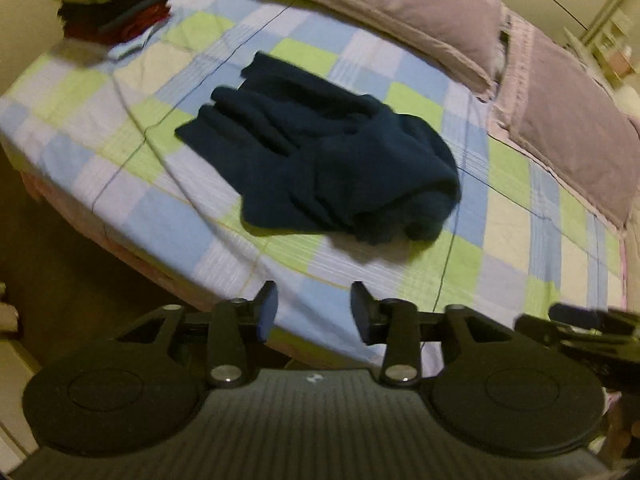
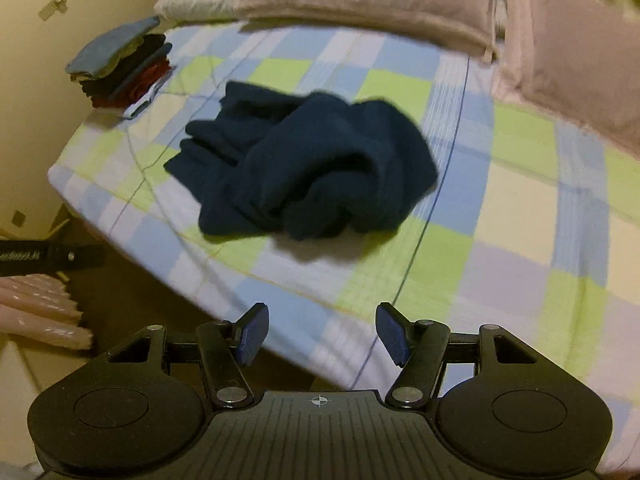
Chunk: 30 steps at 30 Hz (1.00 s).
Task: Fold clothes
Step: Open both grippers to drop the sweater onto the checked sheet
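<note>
Left wrist view: a folded stack [image 1: 114, 6] sits at the bed's [image 1: 168, 224] far left corner; the dark blue garment [image 1: 320, 160] lies crumpled mid-bed, apparently unfolded, ahead of the released, empty left gripper [image 1: 314, 312]. Right wrist view: the garment [image 2: 304, 164] lies apart from the empty, wide-open right gripper [image 2: 320, 334].

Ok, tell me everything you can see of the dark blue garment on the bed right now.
The dark blue garment is a soft, thick-looking fabric, maybe fleece, lying crumpled in a loose heap in the middle of the checked bedsheet. It is unfolded: flatter layers spread toward the stack of folded clothes, while the end nearer the pillows bunches into rolled, overlapping lumps. What kind of garment it is cannot be told. Only the sheet touches it; both grippers hover short of it with their fingers apart and empty.
</note>
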Motion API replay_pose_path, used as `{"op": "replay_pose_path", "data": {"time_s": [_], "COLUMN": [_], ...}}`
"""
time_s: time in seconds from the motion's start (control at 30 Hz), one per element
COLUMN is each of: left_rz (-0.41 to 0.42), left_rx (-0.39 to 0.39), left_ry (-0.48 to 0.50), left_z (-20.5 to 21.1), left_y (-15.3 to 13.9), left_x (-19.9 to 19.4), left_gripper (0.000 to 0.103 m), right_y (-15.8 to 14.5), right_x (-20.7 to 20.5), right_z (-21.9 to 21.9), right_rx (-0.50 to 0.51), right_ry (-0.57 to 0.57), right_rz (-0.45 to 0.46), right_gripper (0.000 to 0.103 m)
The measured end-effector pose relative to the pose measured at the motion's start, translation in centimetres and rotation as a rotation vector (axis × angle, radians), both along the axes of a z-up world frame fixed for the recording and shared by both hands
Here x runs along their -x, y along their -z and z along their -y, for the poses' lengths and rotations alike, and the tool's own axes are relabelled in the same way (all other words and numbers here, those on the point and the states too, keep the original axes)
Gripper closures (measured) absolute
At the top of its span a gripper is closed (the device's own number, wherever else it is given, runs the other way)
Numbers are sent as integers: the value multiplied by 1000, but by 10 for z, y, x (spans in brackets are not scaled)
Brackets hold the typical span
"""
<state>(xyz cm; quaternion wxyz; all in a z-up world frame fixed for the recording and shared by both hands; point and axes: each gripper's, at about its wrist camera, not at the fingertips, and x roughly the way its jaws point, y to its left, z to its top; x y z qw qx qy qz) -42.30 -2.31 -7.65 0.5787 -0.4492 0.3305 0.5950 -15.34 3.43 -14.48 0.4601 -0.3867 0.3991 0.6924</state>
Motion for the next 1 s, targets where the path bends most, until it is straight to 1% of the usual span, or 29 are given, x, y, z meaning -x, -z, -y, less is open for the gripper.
{"op": "replay_pose_path", "data": {"time_s": [0.03,0.1,0.2,0.33,0.5,0.73,0.87,1.0], "left_rz": [-23,-67,-112,-111,-109,-105,-96,-77], "left_rx": [-11,-30,-19,-30,-65,-102,-105,-114], "left_ry": [13,37,30,20,19,35,49,79], "left_z": [8,24,27,40,50,44,31,6], "left_y": [-3,-8,7,13,10,8,12,18], "left_x": [-4,-11,-22,-26,-32,-33,-26,-11], "left_gripper": [61,61,61,61,60,59,58,58], "right_y": [-6,-12,-16,-14,-24,-29,-25,-23], "right_x": [2,5,8,5,4,4,4,8], "right_z": [5,27,55,70,73,67,57,43], "right_rx": [-12,-18,6,13,-19,-45,-40,-41], "right_ry": [-10,-21,-23,-25,-28,-29,-11,24], "right_rz": [8,7,4,2,9,9,10,10], "right_gripper": [40,40,40,40,40,40,40,40]}}
